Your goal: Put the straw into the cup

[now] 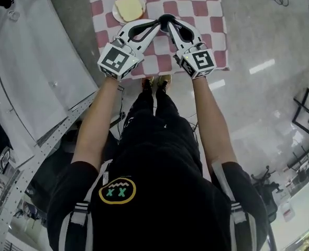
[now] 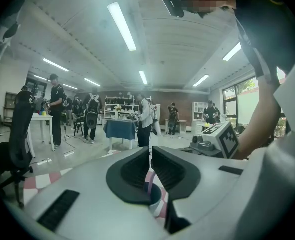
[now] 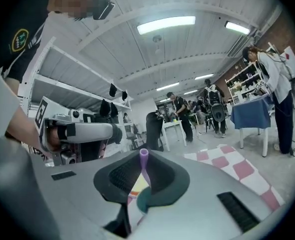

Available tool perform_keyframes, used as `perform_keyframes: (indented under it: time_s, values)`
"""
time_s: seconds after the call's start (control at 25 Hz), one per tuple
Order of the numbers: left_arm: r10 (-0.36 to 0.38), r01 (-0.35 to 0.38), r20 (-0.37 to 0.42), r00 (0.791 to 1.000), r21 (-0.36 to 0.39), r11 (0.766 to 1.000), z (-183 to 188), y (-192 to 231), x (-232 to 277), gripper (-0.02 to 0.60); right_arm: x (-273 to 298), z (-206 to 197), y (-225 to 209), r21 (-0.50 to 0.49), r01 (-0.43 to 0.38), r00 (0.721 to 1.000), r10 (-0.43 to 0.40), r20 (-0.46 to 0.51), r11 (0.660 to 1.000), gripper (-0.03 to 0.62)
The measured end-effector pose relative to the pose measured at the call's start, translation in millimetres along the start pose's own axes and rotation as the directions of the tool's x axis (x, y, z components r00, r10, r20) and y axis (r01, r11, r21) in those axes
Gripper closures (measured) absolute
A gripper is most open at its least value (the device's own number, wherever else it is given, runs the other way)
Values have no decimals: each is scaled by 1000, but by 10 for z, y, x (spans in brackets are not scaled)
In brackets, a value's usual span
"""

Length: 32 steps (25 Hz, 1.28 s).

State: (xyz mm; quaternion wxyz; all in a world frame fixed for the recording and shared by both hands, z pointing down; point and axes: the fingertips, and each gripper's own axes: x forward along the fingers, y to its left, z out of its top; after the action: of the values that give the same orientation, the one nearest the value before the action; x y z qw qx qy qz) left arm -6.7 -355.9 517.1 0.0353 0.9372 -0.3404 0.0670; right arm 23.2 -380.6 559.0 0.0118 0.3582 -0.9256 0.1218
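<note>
The purple straw (image 3: pixel 144 161) stood upright, clamped in the right gripper (image 3: pixel 144 176). Its lower end met the open mouth of the teal cup (image 3: pixel 142 201) directly below.

Place: a large open robotics lab or training hall, not a home
Ceiling: long strip lights (image 2: pixel 121 25) on a bare white ceiling
Floor: glossy grey floor (image 1: pixel 264 88) that reflects the lights
People: several people (image 2: pixel 55 109) in dark tops, some with backpacks, stand at separate stations
Furniture: a checked-cloth counter (image 1: pixel 196 4), a blue-draped counter (image 2: pixel 120 130), a white counter (image 2: pixel 41 129), an office chair (image 2: pixel 15 144)
Storage: a perforated metal rack (image 1: pixel 34 156); open white shelves (image 2: pixel 118 106) along the far wall
Walls: tall windows (image 2: pixel 247 104) on one side
</note>
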Motion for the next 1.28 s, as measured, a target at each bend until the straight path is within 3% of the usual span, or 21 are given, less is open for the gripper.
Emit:
perform_keyframes:
  time_s: [0.2, 0.36, 0.6, 1.28]
  values:
    - [10, -10, -4, 1000, 6, 1000, 31, -3, 14, 547, -7, 24, -17, -10, 5, 1000, -5, -10, 1000, 532]
    - [9, -9, -9, 1000, 7, 1000, 84, -18, 11, 546, -14, 77, 20, -21, -9, 1000, 9, -11, 1000, 467]
    - [9, -10, 12, 1000, 18, 1000, 179, -61, -42, 546, -71, 241, 135, -45, -19, 1000, 20, 10, 999, 447]
    - [-15, 12, 51, 999, 70, 997, 1042, -488, -626, 548, -679, 1340, 943, -202, -68, 984, 99, 149, 977, 478]
